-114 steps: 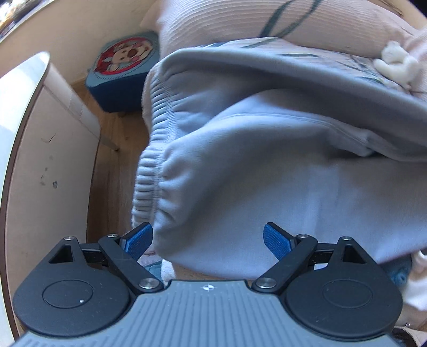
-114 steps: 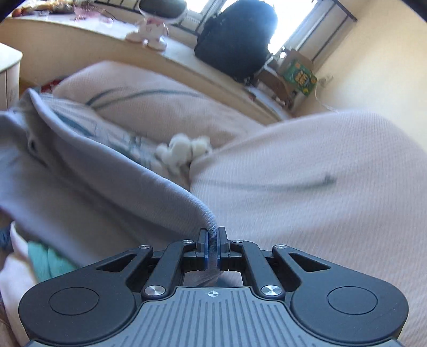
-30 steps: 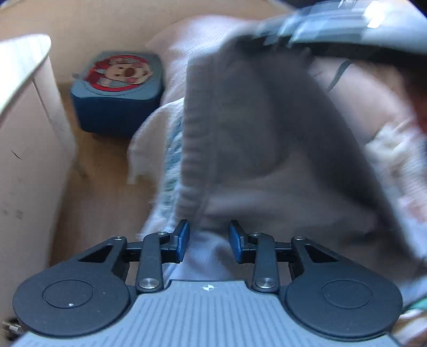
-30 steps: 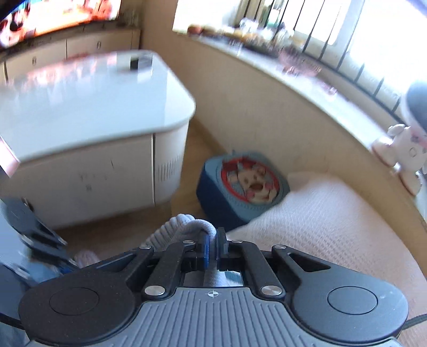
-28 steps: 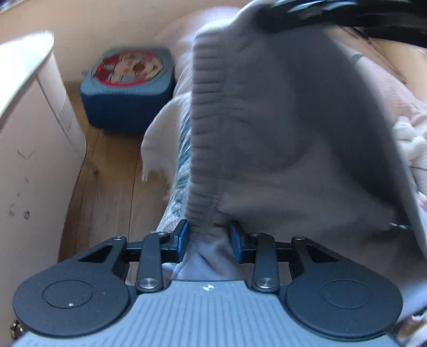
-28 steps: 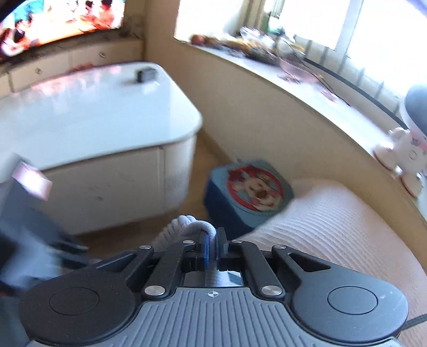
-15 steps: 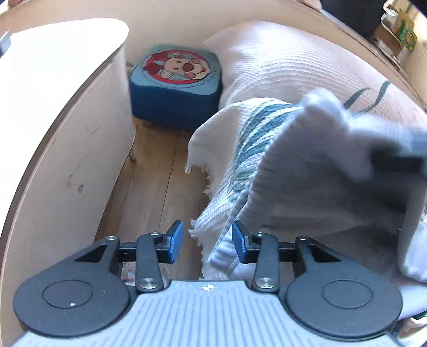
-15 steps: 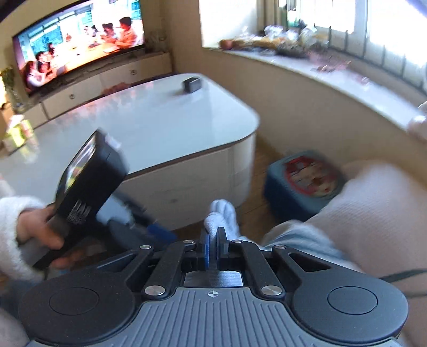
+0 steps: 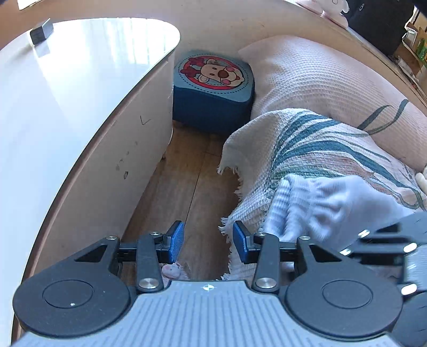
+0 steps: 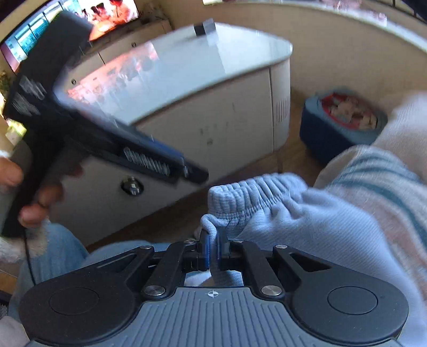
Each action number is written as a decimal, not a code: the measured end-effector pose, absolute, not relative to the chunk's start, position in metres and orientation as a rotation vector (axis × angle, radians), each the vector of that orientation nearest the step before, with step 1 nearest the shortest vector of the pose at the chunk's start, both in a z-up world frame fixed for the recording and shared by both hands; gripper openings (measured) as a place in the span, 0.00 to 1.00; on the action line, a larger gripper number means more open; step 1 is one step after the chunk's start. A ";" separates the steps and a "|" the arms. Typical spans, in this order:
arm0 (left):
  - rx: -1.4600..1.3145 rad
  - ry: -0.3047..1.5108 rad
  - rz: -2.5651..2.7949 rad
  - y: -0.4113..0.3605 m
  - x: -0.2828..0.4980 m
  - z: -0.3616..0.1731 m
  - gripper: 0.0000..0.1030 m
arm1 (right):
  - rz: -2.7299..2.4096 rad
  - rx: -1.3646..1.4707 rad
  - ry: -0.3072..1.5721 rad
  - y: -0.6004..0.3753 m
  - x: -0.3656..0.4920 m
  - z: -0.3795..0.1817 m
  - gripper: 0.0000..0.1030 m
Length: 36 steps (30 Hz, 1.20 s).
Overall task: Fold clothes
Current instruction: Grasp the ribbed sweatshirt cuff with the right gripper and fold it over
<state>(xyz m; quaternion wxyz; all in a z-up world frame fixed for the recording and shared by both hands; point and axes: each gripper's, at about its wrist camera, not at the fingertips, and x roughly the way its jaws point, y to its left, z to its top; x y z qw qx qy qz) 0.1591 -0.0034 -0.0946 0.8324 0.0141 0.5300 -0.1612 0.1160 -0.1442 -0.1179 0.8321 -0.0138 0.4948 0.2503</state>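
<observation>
A light blue sweatshirt (image 9: 331, 202) lies bunched on the sofa's leaf-patterned throw, its ribbed cuff (image 10: 240, 192) toward the floor. My right gripper (image 10: 212, 248) is shut on the sweatshirt's ribbed edge; its black body also shows in the left wrist view (image 9: 395, 248). My left gripper (image 9: 208, 240) is open and empty, its blue pads over the wooden floor, left of the sweatshirt. The left gripper's body (image 10: 88, 125), held by a hand, crosses the right wrist view and is blurred.
A white rounded coffee table (image 9: 66, 93) stands at the left. A blue cartoon footstool (image 9: 213, 88) sits on the wooden floor (image 9: 186, 181) between table and sofa. A fringed throw (image 9: 307, 141) hangs over the pink sofa cushion (image 9: 320, 74). A TV (image 10: 80, 21) is on.
My left gripper has let go of the sweatshirt and opened, now over the floor. My right gripper has pulled the sweatshirt's edge across and down to the sofa's front.
</observation>
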 end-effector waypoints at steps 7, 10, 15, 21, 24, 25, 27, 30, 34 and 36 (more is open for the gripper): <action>0.019 1.127 -0.359 -0.005 0.160 -0.095 0.41 | 0.481 -0.117 1.092 -0.134 0.121 -0.152 0.11; 0.009 1.131 -0.365 -0.011 0.159 -0.096 0.42 | 0.463 -0.153 1.054 -0.132 0.111 -0.155 0.15; 0.015 1.111 -0.388 -0.022 0.150 -0.088 0.45 | 0.471 -0.185 0.954 -0.128 0.086 -0.127 0.22; 0.020 1.088 -0.422 -0.040 0.142 -0.080 0.46 | 0.367 -0.207 0.834 -0.167 0.027 -0.064 0.33; 0.045 1.076 -0.427 -0.049 0.137 -0.075 0.46 | 0.294 -0.246 0.842 -0.189 -0.006 -0.048 0.33; 0.047 1.071 -0.433 -0.051 0.136 -0.073 0.46 | 0.266 -0.269 0.852 -0.195 -0.017 -0.045 0.33; 0.049 1.059 -0.448 -0.056 0.135 -0.070 0.48 | 0.202 -0.323 0.895 -0.206 -0.044 -0.043 0.33; 0.069 1.054 -0.471 -0.071 0.136 -0.069 0.49 | 0.158 -0.391 0.951 -0.213 -0.069 -0.054 0.33; 0.122 1.050 -0.485 -0.091 0.135 -0.071 0.49 | 0.100 -0.524 0.974 -0.212 -0.068 -0.089 0.32; 0.185 1.050 -0.455 -0.097 0.134 -0.078 0.51 | 0.080 -0.544 0.996 -0.212 -0.057 -0.104 0.31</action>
